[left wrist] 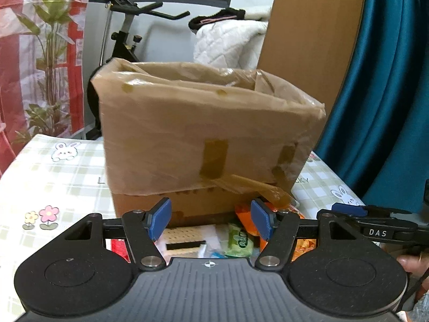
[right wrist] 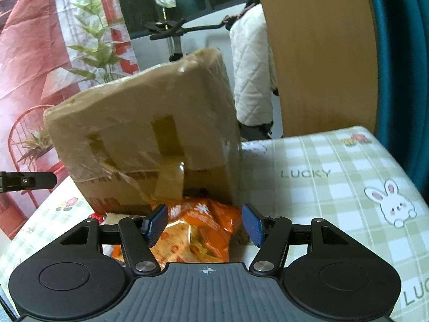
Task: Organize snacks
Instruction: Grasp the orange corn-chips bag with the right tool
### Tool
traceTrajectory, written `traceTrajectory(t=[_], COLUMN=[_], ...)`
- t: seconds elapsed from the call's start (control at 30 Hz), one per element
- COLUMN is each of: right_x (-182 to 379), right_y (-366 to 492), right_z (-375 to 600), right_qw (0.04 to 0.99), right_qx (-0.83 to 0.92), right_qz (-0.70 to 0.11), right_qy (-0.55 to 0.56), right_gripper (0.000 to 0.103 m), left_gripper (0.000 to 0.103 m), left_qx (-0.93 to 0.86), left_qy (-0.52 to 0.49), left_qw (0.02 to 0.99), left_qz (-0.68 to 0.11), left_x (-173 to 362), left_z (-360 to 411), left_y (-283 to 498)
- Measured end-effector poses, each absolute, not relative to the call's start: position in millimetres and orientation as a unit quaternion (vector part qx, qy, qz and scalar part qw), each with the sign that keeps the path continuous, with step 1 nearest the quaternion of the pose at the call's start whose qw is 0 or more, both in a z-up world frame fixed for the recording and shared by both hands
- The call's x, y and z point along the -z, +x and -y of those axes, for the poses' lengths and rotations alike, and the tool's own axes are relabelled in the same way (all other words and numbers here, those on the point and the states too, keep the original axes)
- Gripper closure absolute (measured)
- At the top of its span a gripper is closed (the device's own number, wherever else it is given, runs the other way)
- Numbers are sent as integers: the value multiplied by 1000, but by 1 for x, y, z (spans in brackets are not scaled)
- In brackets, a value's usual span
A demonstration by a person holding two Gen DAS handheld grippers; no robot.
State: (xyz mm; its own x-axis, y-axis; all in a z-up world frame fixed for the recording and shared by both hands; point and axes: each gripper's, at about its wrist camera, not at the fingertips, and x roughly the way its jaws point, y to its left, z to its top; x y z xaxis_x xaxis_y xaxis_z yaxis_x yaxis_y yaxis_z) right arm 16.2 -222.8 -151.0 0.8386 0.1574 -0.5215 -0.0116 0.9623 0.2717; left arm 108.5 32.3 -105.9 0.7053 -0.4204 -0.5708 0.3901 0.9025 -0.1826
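A taped cardboard box (left wrist: 203,136) with an open top stands on the checked tablecloth; it also fills the middle of the right wrist view (right wrist: 144,145). Snack packets lie in front of it: a green packet (left wrist: 240,241), a cracker pack (left wrist: 185,237), a red packet (left wrist: 119,247) and an orange chip bag (right wrist: 198,228). My left gripper (left wrist: 210,221) hangs open above the green packet and crackers, touching nothing. My right gripper (right wrist: 205,224) is open over the orange bag, whose top shows between the blue pads without contact. The right gripper also shows at the left view's right edge (left wrist: 348,209).
The tablecloth (right wrist: 321,187) with rabbit prints stretches bare to the right of the box. A wooden board (right wrist: 316,53) and blue curtain (left wrist: 388,80) stand behind the table. An exercise bike (left wrist: 128,40), a white quilted jacket (right wrist: 252,75) and plants sit beyond.
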Motion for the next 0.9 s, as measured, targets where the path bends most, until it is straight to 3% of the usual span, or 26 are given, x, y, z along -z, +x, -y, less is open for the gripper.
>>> traceTrajectory(t=[0.1, 0.17, 0.33, 0.73, 0.9], right_x=[158, 160, 168, 212, 210], right_y=[20, 26, 49, 94, 85], right_z=[227, 225, 213, 212, 211], right_qw=[945, 944, 940, 899, 899], right_qx=[-51, -55, -58, -22, -53], right_qz=[-287, -288, -292, -362, -351], right_qy=[145, 152, 165, 247, 255], right_gripper=[34, 21, 14, 13, 38], left_gripper=[36, 36, 36, 36, 36], left_qx=[216, 213, 194, 139, 143], left_qy=[-20, -21, -26, -52, -65], left_qw=[922, 921, 920, 923, 917], left_qz=[-319, -324, -339, -354, -367], left_x=[111, 114, 123, 134, 140], left_z=[-27, -25, -31, -83, -84], left_y=[109, 110, 112, 111, 112])
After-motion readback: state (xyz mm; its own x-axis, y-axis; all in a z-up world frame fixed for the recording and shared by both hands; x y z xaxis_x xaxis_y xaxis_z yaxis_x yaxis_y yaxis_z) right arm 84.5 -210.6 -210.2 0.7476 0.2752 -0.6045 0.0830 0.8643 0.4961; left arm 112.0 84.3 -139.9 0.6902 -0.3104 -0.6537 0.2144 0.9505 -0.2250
